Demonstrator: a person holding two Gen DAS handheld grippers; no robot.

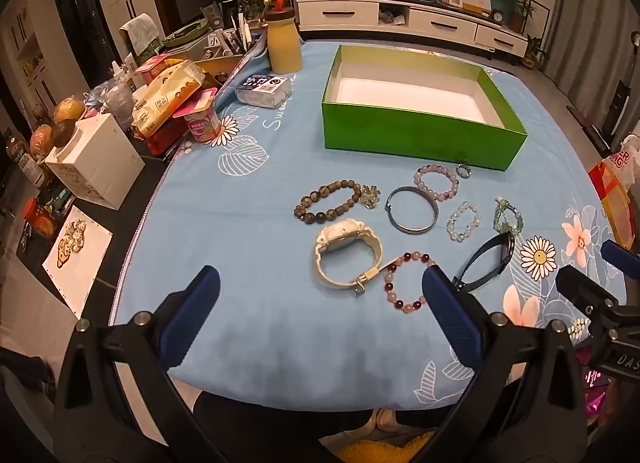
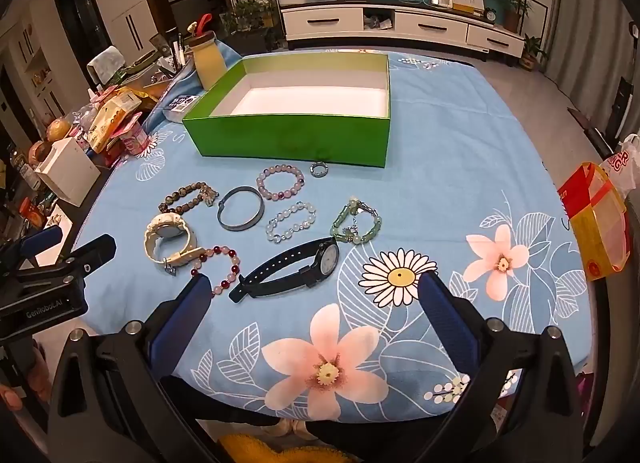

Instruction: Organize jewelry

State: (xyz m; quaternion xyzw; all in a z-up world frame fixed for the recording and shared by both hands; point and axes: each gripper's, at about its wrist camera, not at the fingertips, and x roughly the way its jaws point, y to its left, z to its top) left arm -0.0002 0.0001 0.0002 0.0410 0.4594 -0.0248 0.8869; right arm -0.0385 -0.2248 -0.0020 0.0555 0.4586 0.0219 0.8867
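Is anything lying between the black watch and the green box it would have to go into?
Yes. The black watch lies nearest the right gripper. Between it and the green box lie the clear bead bracelet, the pink bead bracelet and a small ring close to the box's front wall. Lifting over them should avoid contact.

A blue floral cloth (image 2: 460,143) covers the table, bearing a green box (image 2: 296,135), bracelets (image 2: 280,182), two watches (image 2: 296,267).
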